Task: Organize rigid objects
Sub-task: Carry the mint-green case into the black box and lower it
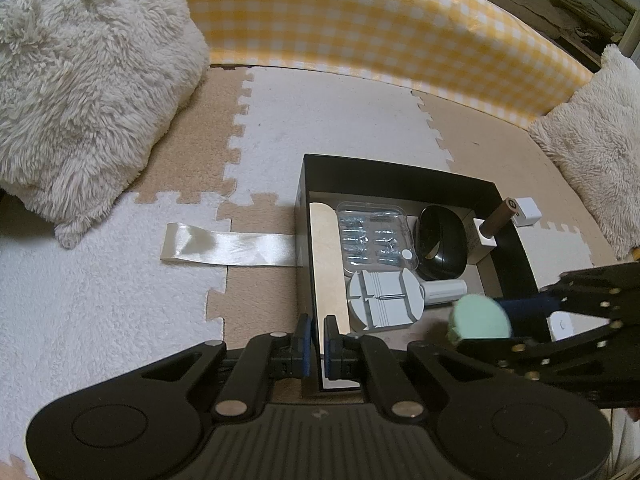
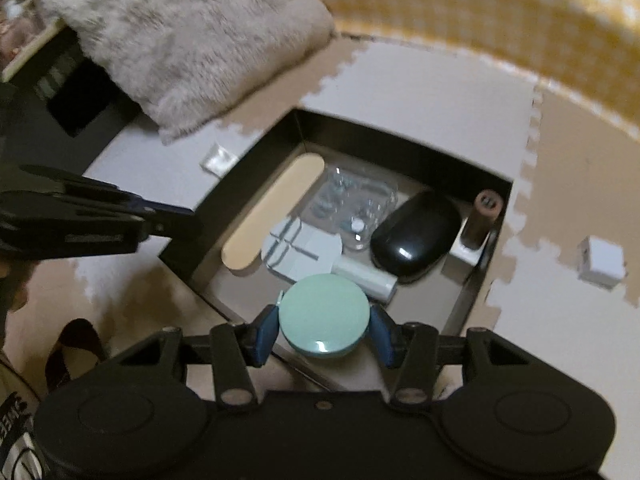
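Note:
An open black box [image 1: 400, 166] lies on the foam floor mats. Inside it are a beige oval strip [image 1: 326, 256], a clear case of screws [image 1: 374, 236], a grey round tool [image 1: 384, 298], a black oval case [image 1: 442, 240] and a brown cylinder [image 1: 500, 216] standing in a white block. My left gripper [image 1: 318, 332] is shut on the box's near wall. My right gripper [image 2: 324, 326] is shut on a mint-green round disc [image 2: 324, 312], held over the near end of the black box [image 2: 400, 148]. The same disc [image 1: 478, 312] shows at the right of the left wrist view.
A white cube [image 1: 524, 210] sits on the mat just outside the box's right side. A shiny cream ribbon [image 1: 228, 246] lies to the left of the box. Fluffy cushions [image 1: 88, 92] flank the mats, and a yellow checked barrier [image 1: 360, 28] stands behind.

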### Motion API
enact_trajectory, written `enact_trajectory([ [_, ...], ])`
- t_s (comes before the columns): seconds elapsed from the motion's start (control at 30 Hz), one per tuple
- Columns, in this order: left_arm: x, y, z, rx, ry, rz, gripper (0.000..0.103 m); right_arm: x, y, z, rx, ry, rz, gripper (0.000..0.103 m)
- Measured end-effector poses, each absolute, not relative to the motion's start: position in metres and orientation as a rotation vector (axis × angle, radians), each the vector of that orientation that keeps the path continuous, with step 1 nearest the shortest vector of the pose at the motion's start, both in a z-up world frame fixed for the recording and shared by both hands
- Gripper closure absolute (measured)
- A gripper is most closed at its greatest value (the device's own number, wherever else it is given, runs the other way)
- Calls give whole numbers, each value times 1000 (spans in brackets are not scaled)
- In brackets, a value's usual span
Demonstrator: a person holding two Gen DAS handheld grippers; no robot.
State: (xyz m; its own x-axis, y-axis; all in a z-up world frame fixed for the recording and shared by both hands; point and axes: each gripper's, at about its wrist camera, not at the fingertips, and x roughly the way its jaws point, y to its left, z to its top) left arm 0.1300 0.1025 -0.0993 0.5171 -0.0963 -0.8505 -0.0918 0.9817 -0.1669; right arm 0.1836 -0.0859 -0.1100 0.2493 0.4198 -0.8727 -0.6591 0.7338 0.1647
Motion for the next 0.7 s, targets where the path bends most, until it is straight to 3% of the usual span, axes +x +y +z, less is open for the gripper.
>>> enact_trajectory([
  [0.2, 130, 102, -99, -201, 1029, -3, 99, 191, -84, -124, -204, 1156, 711, 52],
  [0.33, 130, 102, -99, -201, 1029, -3, 98, 192, -83, -126, -172, 1167, 702, 41],
  [0.7, 130, 102, -99, -201, 1029, -3, 98, 192, -87, -123, -128, 1190, 688, 41],
])
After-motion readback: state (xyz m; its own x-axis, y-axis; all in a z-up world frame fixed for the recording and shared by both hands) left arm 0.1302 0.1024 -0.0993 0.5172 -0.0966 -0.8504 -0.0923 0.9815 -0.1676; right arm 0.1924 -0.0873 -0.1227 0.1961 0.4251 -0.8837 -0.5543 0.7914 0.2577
